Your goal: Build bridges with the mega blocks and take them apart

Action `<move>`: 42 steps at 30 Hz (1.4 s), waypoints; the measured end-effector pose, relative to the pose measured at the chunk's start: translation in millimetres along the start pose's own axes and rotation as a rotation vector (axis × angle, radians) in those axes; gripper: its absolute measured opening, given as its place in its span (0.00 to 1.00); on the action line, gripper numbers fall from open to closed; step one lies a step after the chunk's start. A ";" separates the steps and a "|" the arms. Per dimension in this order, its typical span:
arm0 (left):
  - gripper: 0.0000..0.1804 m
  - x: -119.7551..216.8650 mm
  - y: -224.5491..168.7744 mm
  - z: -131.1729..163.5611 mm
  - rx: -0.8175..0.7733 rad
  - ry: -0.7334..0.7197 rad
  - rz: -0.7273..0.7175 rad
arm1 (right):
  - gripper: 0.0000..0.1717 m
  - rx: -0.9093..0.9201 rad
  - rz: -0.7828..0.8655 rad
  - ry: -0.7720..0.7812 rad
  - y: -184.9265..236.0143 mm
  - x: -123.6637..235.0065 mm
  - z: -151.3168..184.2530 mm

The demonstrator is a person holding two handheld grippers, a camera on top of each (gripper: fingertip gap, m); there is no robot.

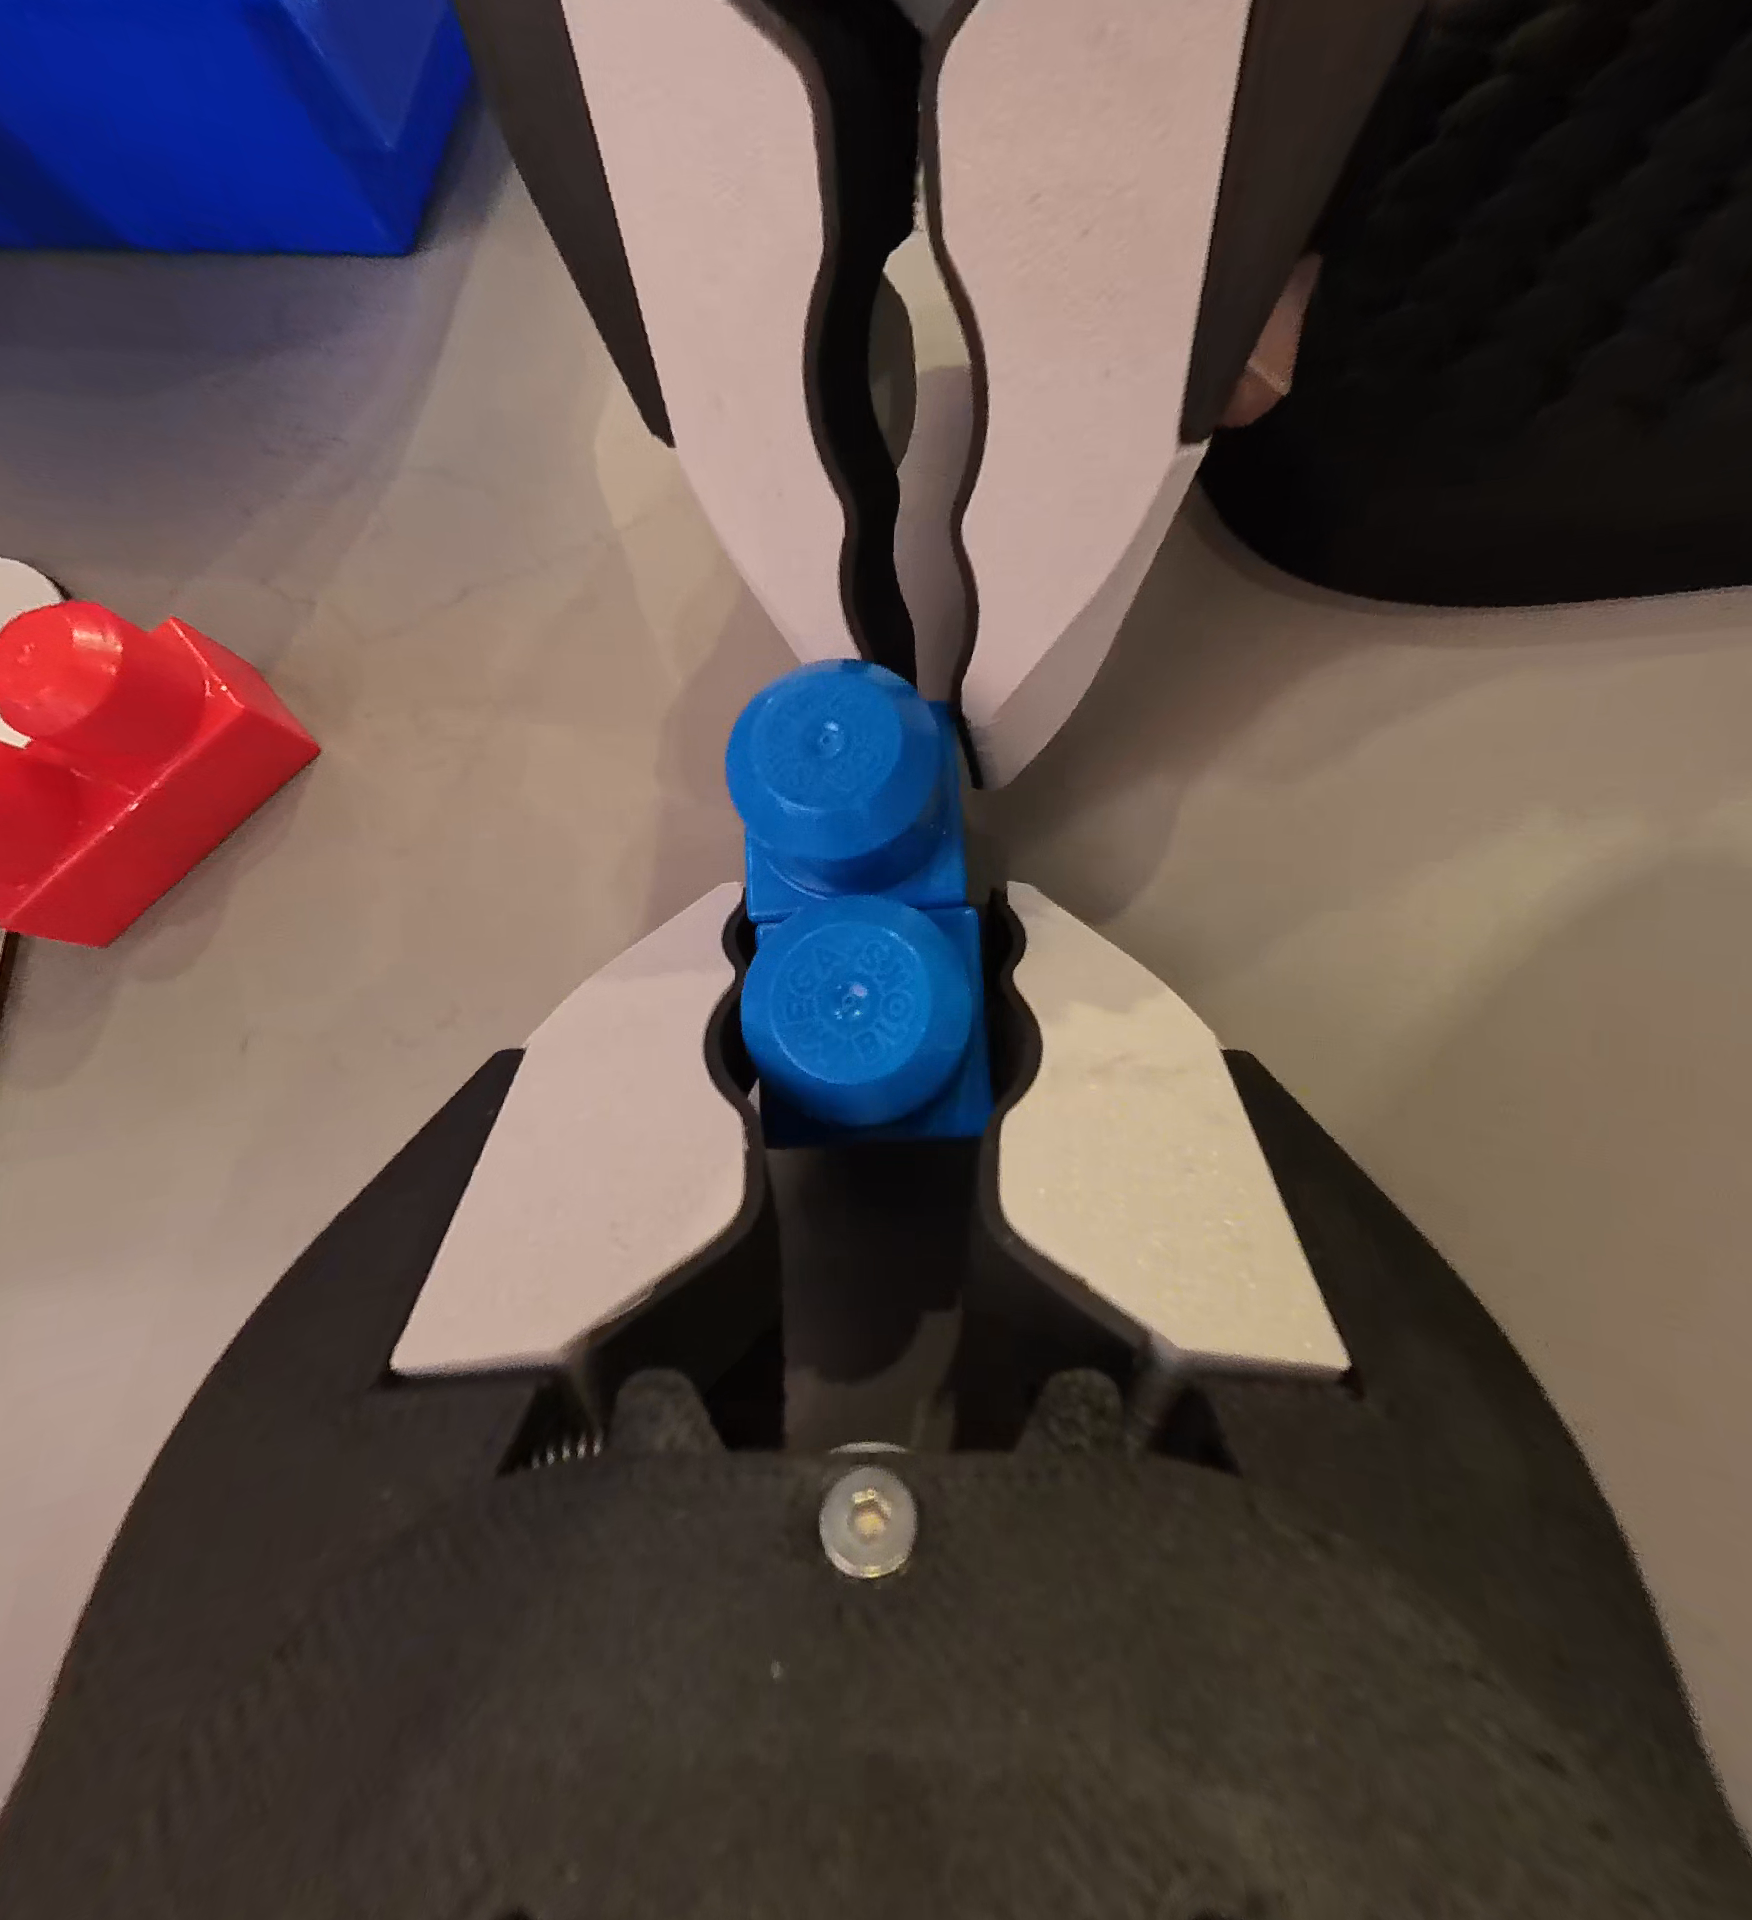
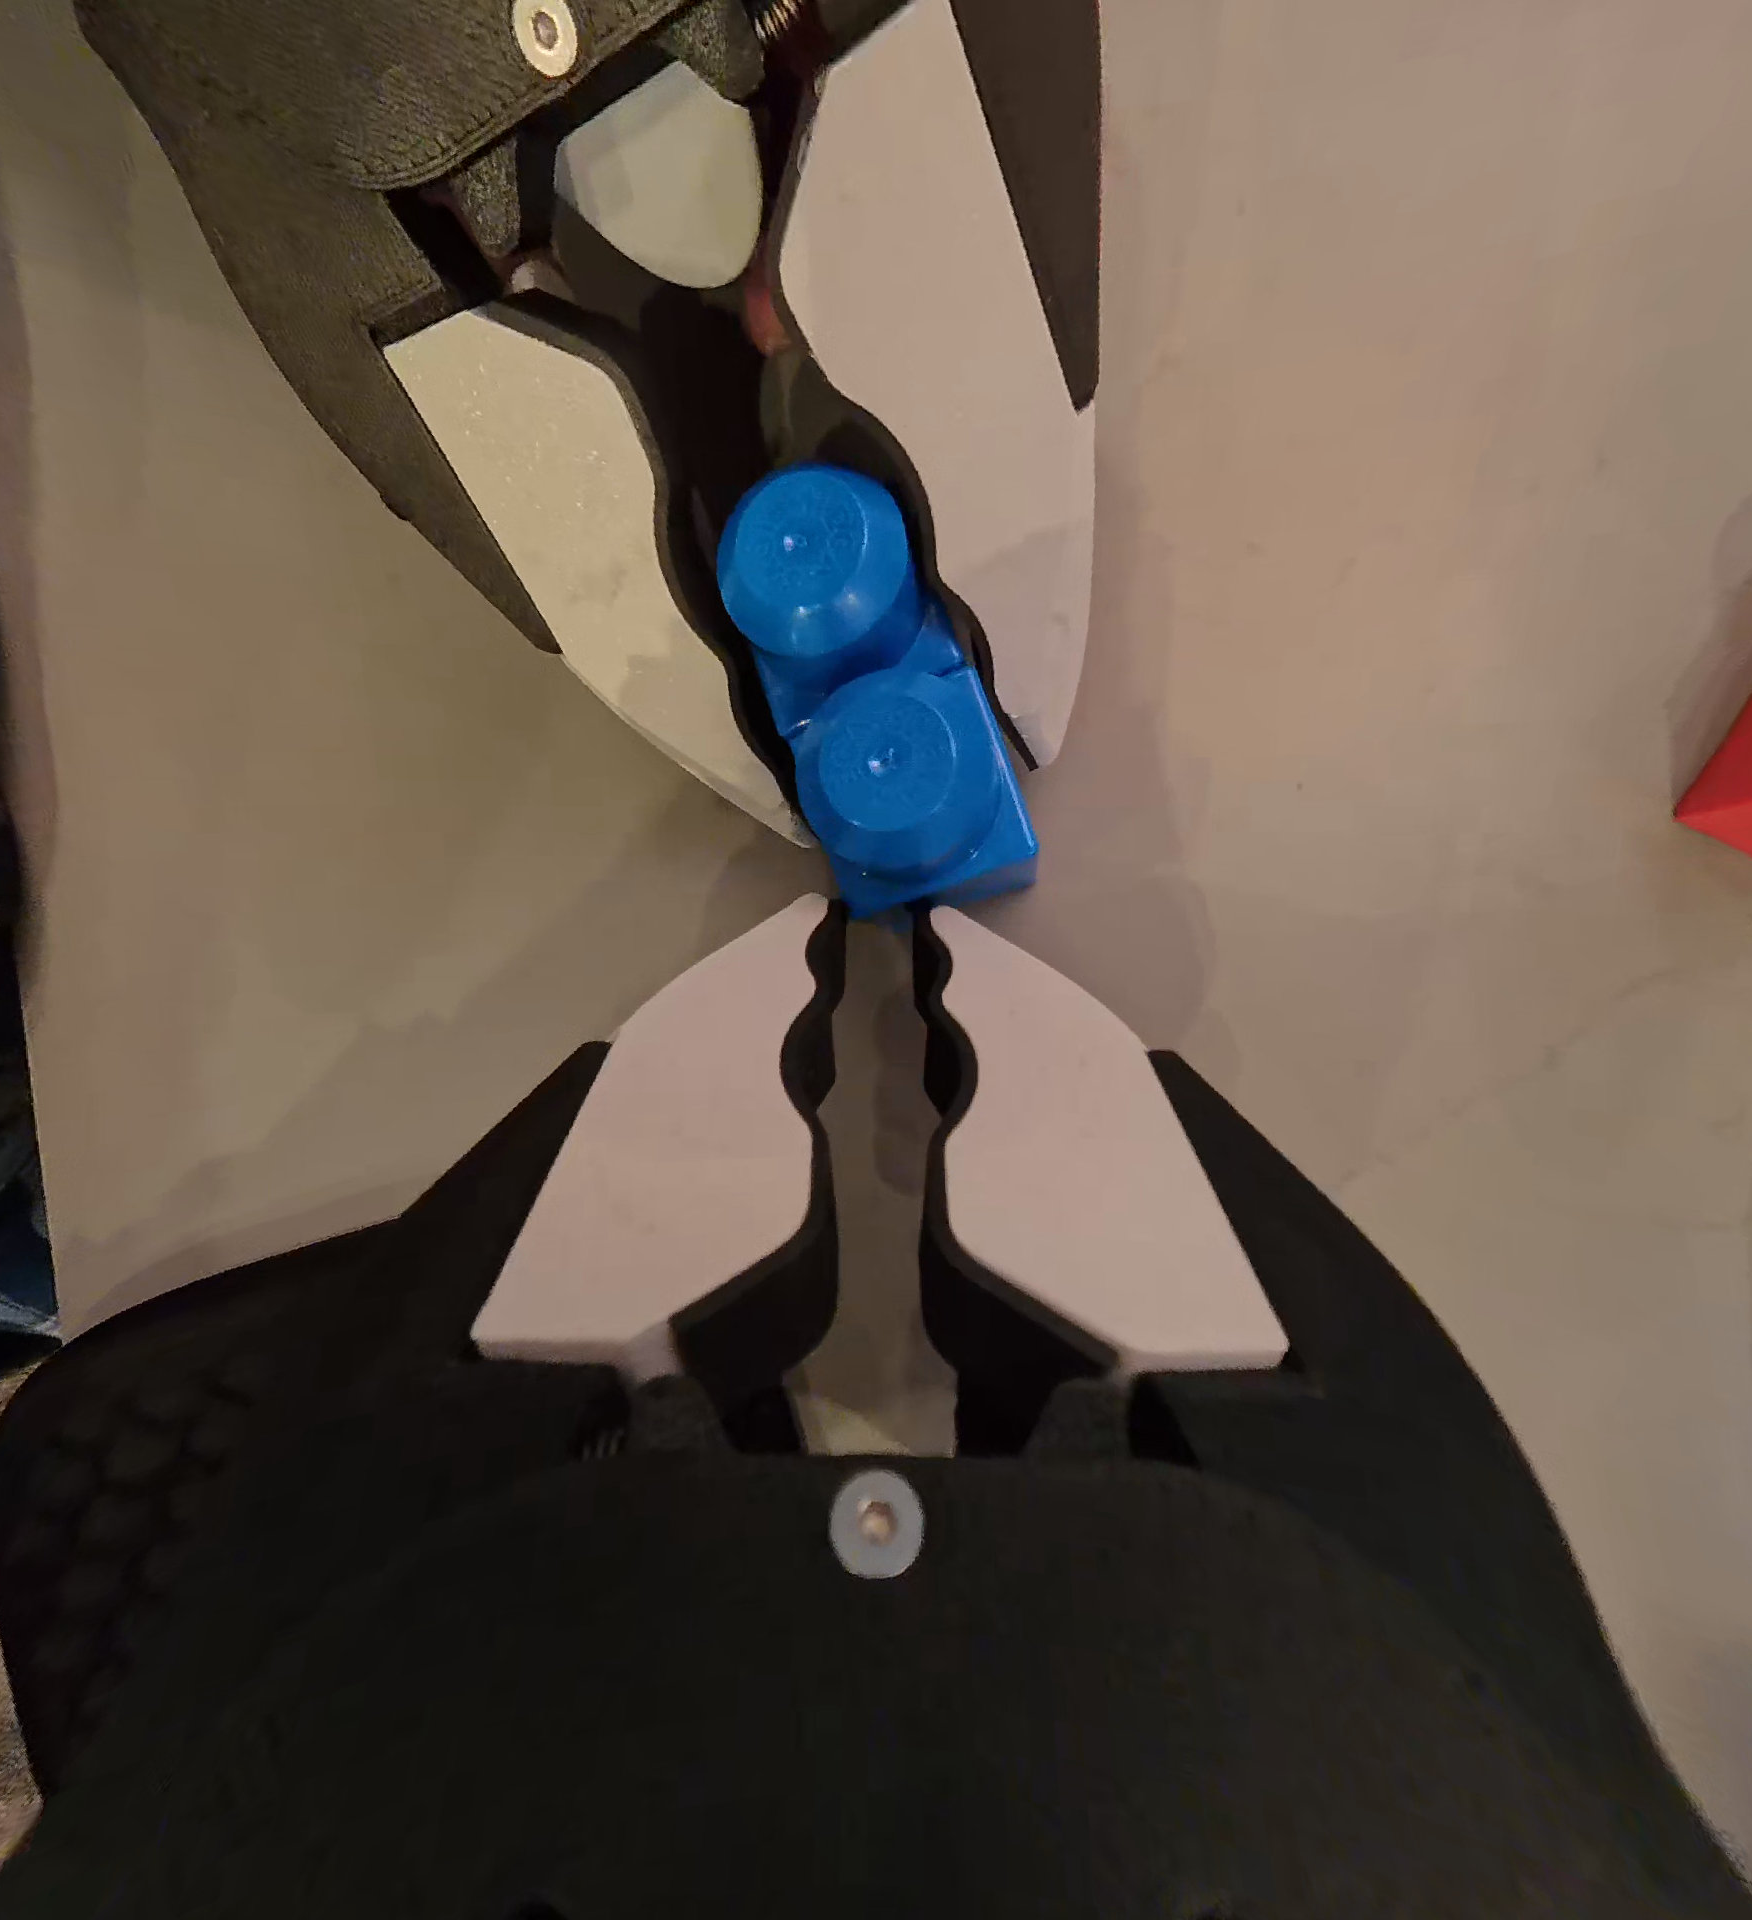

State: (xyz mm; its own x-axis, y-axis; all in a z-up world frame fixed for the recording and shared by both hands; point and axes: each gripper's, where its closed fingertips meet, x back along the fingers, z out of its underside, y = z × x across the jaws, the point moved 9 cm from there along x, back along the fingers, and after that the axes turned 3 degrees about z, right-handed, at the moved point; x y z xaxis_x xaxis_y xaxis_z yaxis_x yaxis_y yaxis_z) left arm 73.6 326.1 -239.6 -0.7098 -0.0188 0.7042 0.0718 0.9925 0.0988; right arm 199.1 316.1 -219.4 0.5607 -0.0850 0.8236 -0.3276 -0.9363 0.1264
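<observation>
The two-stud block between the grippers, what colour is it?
Blue. The two-stud block shows best in the left wrist view.

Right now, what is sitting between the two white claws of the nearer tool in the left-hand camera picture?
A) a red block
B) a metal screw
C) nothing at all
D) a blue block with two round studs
D: the blue block, two round studs on top, sits between the left gripper fingers, while the red block lies apart on the table.
</observation>
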 end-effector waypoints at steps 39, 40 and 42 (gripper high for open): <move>0.22 -6.5 0.7 -6.4 -0.012 -0.015 0.044 | 0.14 -0.044 0.053 -0.006 -7.3 28.1 4.5; 0.22 -6.9 0.5 -5.9 -0.021 -0.010 0.035 | 0.16 -0.043 0.056 -0.009 -7.6 29.8 4.5; 0.22 -6.2 -1.8 -7.1 -0.038 -0.027 0.056 | 0.22 -0.053 0.065 -0.013 -8.3 29.1 5.1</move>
State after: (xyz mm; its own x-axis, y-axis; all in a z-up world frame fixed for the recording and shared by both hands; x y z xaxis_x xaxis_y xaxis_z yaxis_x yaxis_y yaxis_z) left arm 82.8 323.6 -239.2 -0.7226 0.0403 0.6901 0.1380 0.9866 0.0868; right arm 222.0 319.7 -199.3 0.5465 -0.1496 0.8240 -0.4035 -0.9092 0.1026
